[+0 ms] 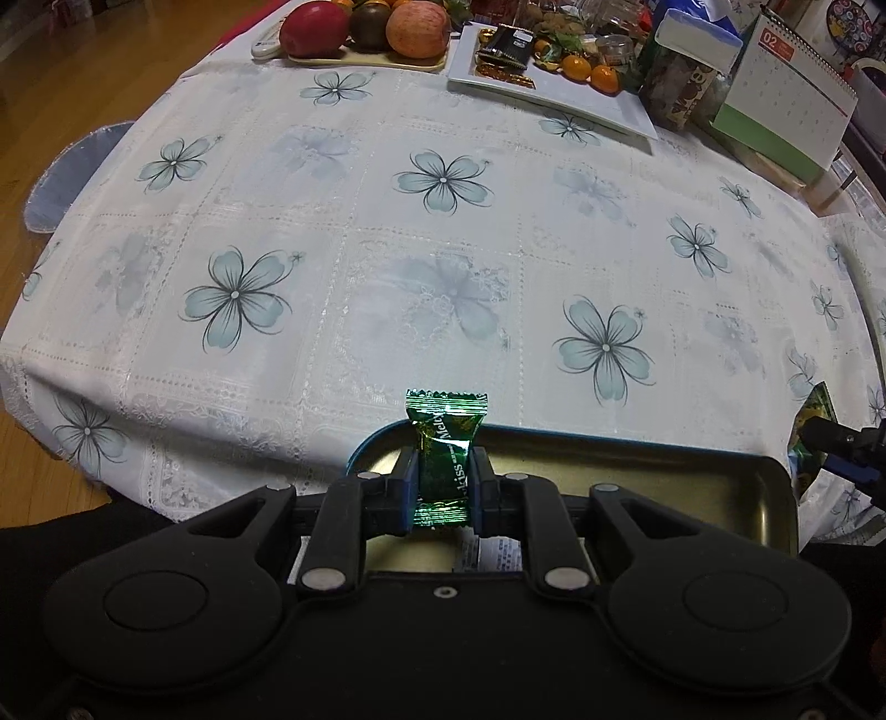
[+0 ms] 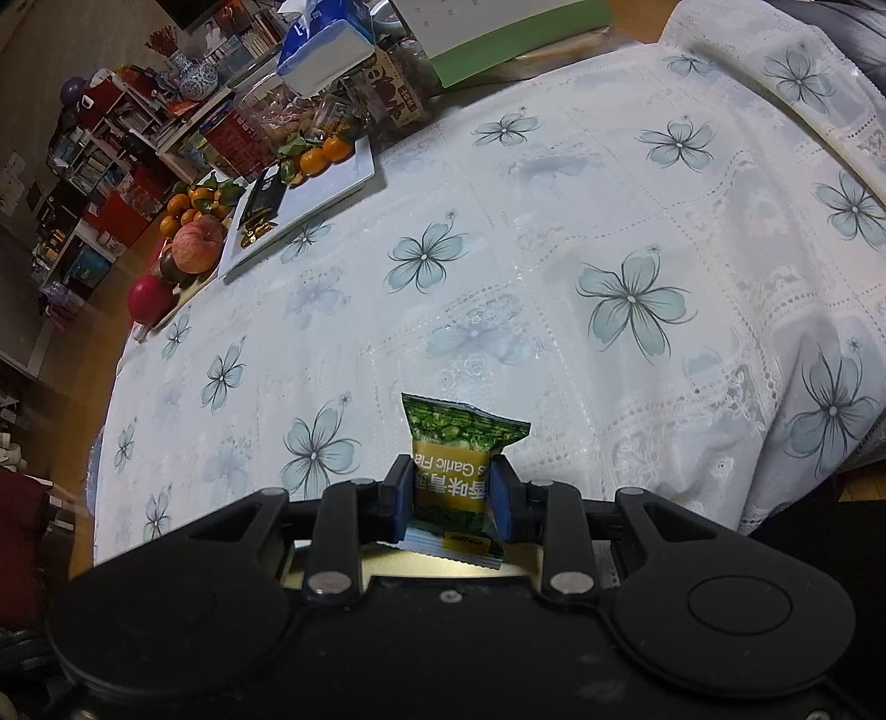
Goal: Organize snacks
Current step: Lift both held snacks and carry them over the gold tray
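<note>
Candy (image 1: 444,459) in shiny green wrapper, upright, crinkled

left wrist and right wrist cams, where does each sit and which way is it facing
Left wrist: on the left gripper, tilted down across the flowered tablecloth; it pinches a green candy over a tin.
Right wrist: on the right gripper, angled down over the table; it pinches a green snack packet.
Shared: white tray, apples, calendar.
</note>
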`<state>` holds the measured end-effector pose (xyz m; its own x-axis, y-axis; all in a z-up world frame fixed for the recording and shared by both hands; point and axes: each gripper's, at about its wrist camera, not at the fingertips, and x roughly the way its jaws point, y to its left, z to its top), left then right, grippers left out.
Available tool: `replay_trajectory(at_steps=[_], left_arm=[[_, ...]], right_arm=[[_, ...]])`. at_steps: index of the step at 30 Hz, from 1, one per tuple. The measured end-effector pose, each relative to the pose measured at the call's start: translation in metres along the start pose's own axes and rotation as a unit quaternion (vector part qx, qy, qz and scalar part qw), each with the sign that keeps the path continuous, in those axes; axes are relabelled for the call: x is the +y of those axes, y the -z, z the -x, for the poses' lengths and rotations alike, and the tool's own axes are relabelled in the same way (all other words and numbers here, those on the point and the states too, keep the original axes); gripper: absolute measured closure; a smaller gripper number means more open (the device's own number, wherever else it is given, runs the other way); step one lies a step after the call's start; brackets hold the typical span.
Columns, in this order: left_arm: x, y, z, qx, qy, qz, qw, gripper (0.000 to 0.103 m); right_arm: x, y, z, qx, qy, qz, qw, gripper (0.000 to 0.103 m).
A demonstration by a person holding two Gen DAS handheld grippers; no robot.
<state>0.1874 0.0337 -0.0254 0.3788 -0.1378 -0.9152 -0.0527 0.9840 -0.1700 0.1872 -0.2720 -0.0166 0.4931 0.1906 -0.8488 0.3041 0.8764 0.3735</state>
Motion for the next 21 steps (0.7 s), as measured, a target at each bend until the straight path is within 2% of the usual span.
replay_trajectory(at_steps=[10,21], left_arm=[[-0.003,0.023,0.007,0.002,-0.004,-0.003,1.0000,0.079],[-0.002,0.033,0.009,0.004,-0.005,-0.003,1.0000,0.079]], right_arm=[[-0.011,0.036,0.018,0.000,-0.020,-0.016,1.000,0.072],[-0.006,0.055,0.030,-0.008,-0.040,0.002,0.999,0.072]])
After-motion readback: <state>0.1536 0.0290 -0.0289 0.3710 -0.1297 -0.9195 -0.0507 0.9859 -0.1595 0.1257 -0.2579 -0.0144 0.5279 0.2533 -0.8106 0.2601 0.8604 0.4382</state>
